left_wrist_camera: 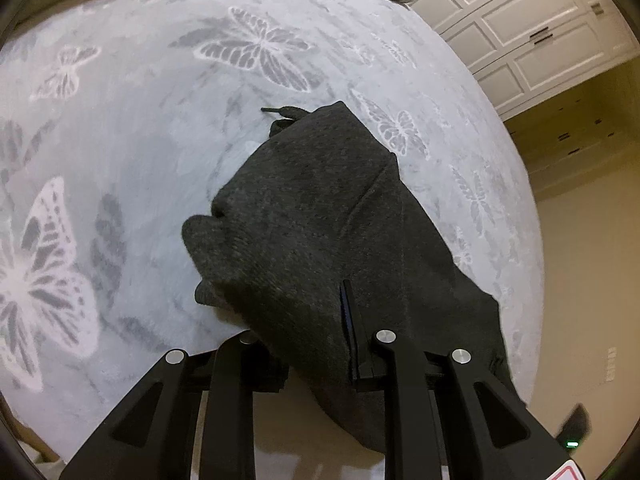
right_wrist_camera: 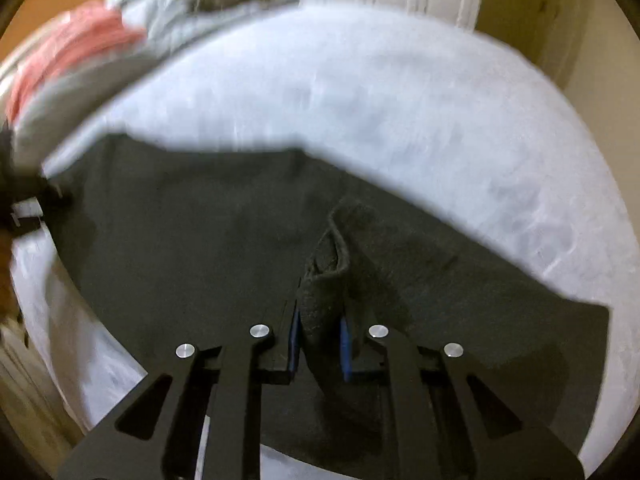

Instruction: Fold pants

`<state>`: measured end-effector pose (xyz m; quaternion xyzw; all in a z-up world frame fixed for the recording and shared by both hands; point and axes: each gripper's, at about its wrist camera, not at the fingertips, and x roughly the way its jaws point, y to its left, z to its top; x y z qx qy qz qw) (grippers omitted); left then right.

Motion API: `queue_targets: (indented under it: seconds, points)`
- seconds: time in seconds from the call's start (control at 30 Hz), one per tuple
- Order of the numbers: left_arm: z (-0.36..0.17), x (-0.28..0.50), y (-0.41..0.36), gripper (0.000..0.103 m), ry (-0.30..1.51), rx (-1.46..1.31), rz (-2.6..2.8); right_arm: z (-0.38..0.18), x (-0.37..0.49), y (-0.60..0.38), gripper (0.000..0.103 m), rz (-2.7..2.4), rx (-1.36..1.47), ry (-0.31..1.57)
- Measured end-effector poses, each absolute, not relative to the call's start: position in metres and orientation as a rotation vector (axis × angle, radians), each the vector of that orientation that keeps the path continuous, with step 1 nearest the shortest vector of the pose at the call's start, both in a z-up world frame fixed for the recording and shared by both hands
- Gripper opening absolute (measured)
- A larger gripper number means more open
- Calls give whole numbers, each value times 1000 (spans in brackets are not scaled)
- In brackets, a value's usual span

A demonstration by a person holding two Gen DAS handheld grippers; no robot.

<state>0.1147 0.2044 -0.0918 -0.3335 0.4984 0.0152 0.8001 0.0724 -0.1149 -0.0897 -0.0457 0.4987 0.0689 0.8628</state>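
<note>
Between both grippers — pants (right_wrist_camera: 200,240), clamped

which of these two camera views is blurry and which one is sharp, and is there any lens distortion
Right wrist view: motion-blurred, the dark charcoal knit pants and pale grey plush blanket smeared, though the right tongs stay fairly crisp. Left wrist view: sharp, the butterfly pattern on the blanket and the pants' weave clear by the left tongs. Both: strong fisheye bending with dark corners.
</note>
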Motion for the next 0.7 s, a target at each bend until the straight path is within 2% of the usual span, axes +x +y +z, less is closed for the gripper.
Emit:
queue_targets:
  seconds: [0.1,0.27,0.33,0.37,0.4,0.47,0.5,0.63,0.7]
  points:
    - [-90,116,200,17,1062,-691,56,-100,67,-100,20,120,-233,1010]
    - [-87,117,193,17,1058,-634,93,-88,61,-100,37,144,-199,1001]
    - [-87,118,189,17,1058,-605,108,-95,62,-100,47,113,-236,1008]
    - [-86,119,188,17,1056,-593,116,-99,62,-102,47,106,-239,996]
    - [-86,119,186,17,1054,-585,120,-99,60,-102,46,108,-232,996]
    - [-84,119,184,17,1051,-564,128,-99,67,-106,19,118,-210,1003]
    - [-84,119,182,17,1048,-552,133,-95,65,-106,14,117,-202,1006]
    - [-83,121,179,18,1048,-528,145,-71,52,-104,13,173,-151,966]
    - [-84,122,178,19,1052,-526,152,-83,53,-97,14,181,-184,1001]
